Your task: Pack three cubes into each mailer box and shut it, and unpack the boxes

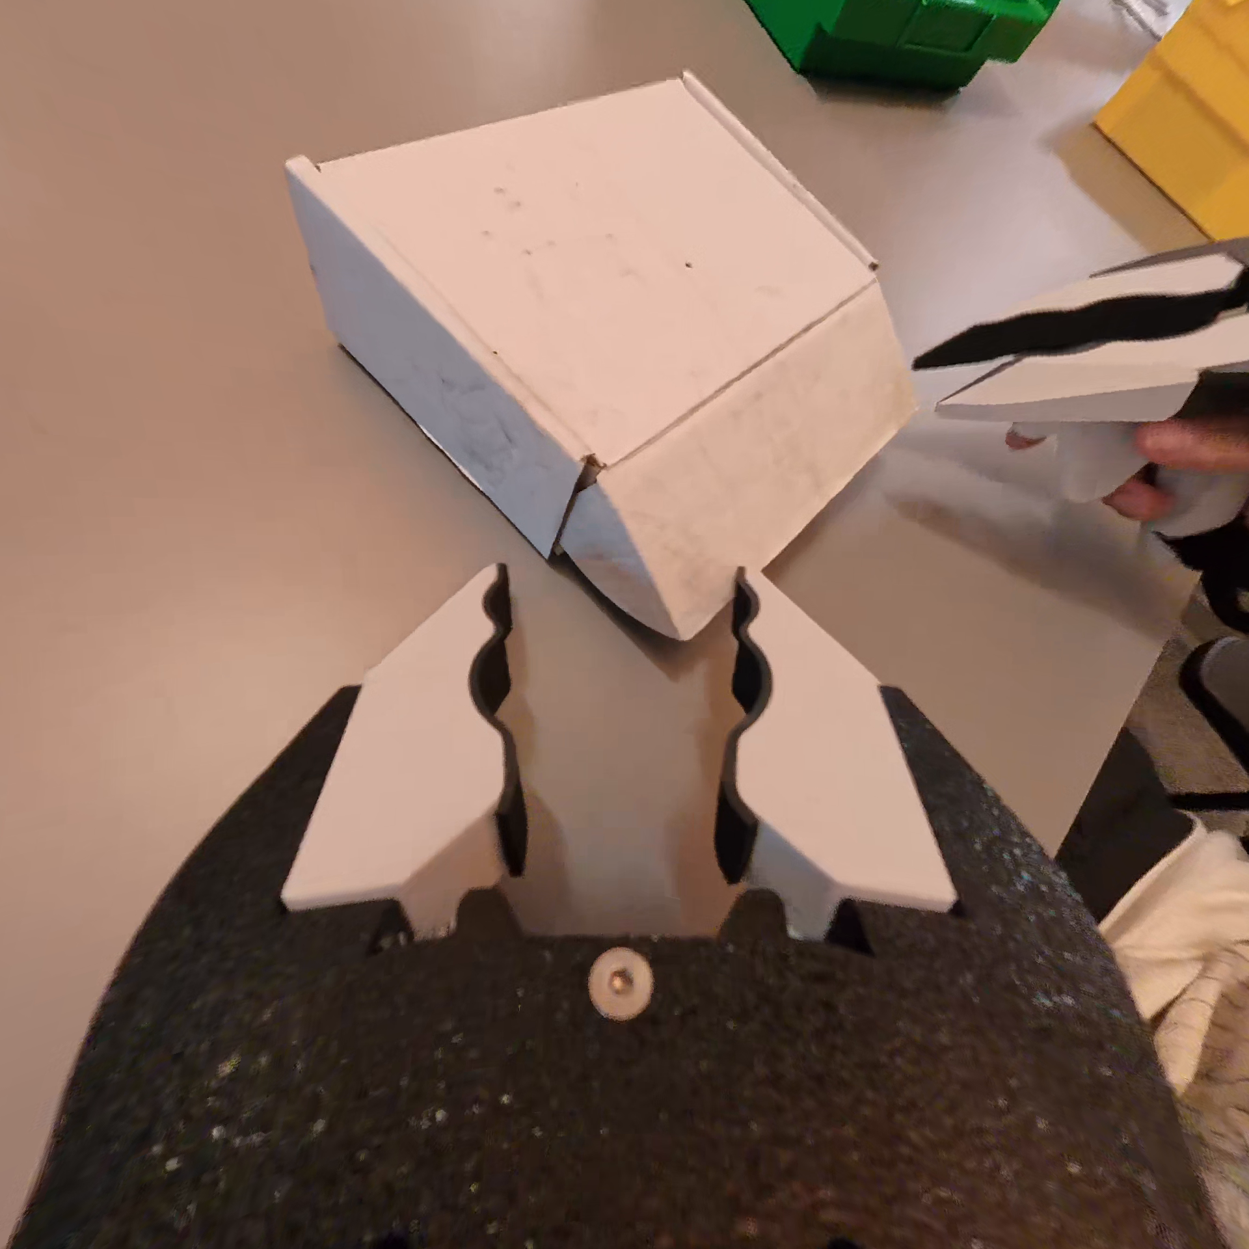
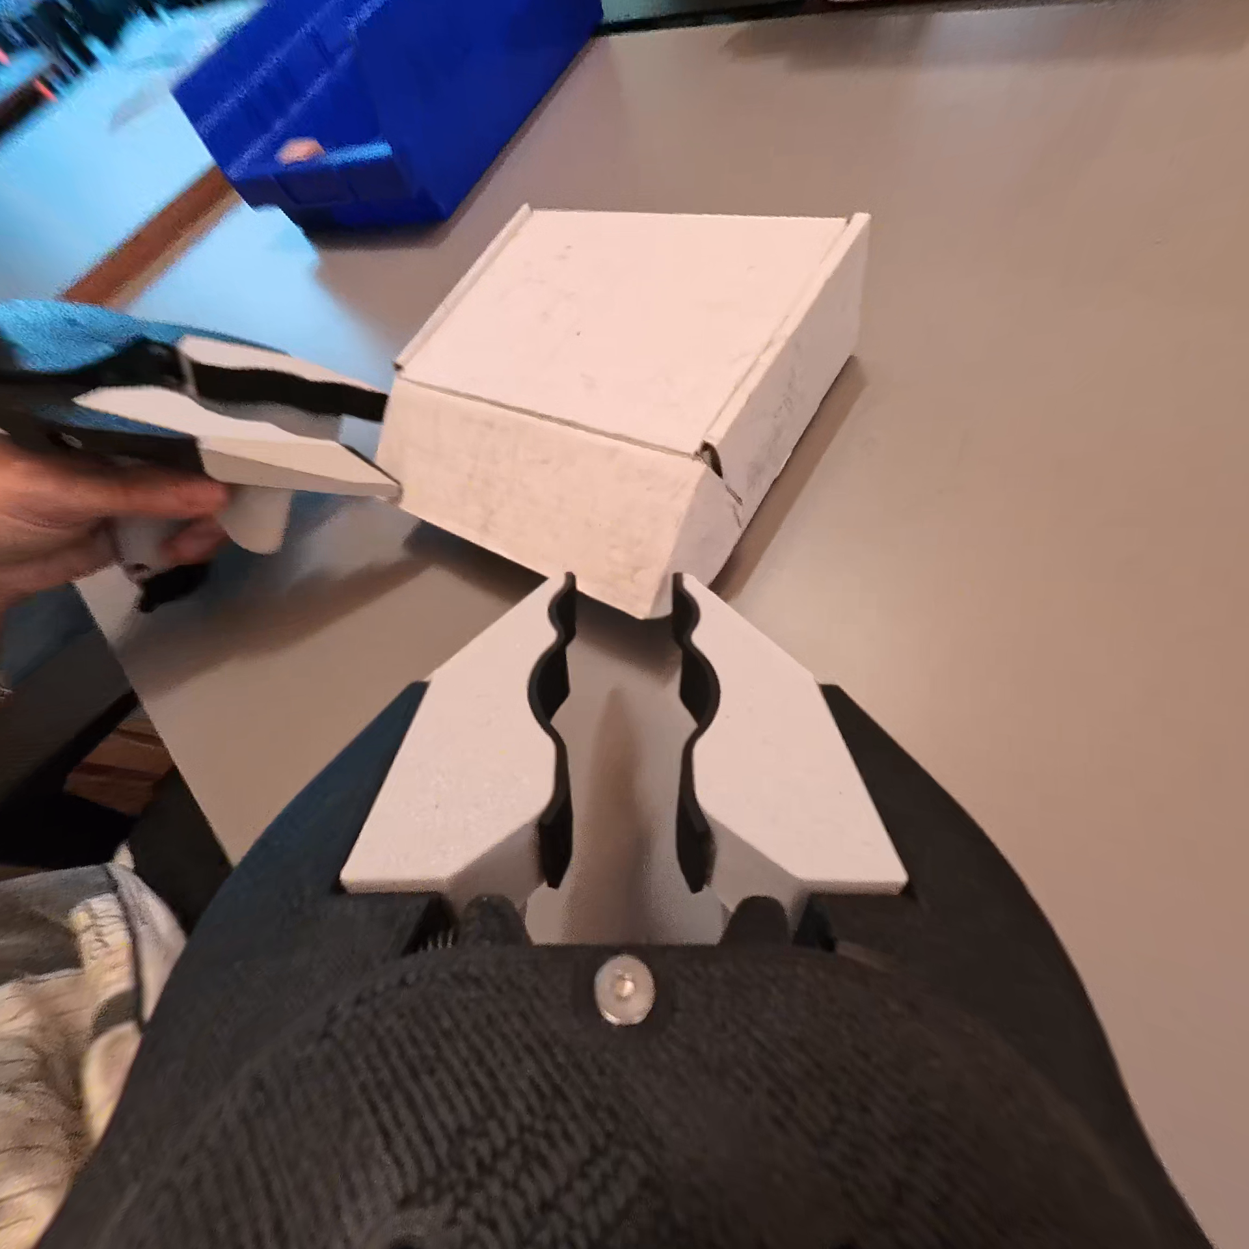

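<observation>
Between both open grippers, closed mailer box (image 1: pixel 595 324)

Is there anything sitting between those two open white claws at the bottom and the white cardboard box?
Nothing: in the left wrist view only bare table lies between the left gripper and the closed mailer box, whose near corner reaches its fingertips.

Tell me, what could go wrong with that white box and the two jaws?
The mailer box sits near the table's front edge, so a push might slide it off. Both the left gripper and right gripper are open at its front corners, so a pinch could crumple the front flap.
</observation>
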`<move>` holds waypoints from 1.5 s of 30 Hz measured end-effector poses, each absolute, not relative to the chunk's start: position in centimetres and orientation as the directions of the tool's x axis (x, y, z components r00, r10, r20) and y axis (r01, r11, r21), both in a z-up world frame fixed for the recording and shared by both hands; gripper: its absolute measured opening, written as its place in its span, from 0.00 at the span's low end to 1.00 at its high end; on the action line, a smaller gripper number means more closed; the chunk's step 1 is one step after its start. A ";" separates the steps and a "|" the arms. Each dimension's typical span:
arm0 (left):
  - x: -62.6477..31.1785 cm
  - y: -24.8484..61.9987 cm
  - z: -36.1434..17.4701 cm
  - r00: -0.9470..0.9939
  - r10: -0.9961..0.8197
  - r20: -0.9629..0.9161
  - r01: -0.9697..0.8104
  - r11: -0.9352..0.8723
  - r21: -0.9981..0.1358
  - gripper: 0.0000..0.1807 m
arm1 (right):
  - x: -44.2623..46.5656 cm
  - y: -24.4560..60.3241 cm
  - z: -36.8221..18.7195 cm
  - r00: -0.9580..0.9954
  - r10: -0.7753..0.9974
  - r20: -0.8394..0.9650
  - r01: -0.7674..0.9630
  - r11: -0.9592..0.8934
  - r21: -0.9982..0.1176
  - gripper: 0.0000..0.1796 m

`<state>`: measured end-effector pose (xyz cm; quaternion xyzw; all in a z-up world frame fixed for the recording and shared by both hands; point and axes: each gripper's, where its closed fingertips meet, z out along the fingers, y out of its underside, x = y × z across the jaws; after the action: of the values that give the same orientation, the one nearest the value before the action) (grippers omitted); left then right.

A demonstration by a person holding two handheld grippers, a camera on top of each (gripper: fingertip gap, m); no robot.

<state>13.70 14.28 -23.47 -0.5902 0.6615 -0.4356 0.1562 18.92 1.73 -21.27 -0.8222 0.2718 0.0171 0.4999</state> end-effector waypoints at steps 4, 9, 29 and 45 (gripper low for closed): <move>13.9 14.5 -24.0 -0.335 -0.911 0.240 -0.638 0.032 -0.770 0.44 | 19.1 1.4 -22.2 0.868 -0.450 -0.207 -0.412 -0.424 -0.806 0.18; 14.4 14.2 -22.5 -0.443 -0.851 0.283 -0.587 0.036 -0.809 0.46 | 18.7 2.0 -22.1 0.876 -0.430 -0.220 -0.407 -0.411 -0.816 0.19; 16.8 14.1 -23.6 -0.446 -0.840 0.309 -0.623 0.044 -0.781 0.48 | 19.7 3.9 -22.8 0.878 -0.368 -0.306 -0.450 -0.420 -0.788 0.29; 21.9 12.6 -17.0 -0.582 -0.783 -0.217 -0.430 0.523 -0.736 0.00 | 19.0 2.0 -21.4 0.924 -0.355 -0.142 -0.305 -0.460 -0.834 0.29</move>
<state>21.86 12.61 -17.00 -0.3660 0.8287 -0.3230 0.2738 18.96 1.98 -21.43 -0.8539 0.1932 -0.0261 0.4826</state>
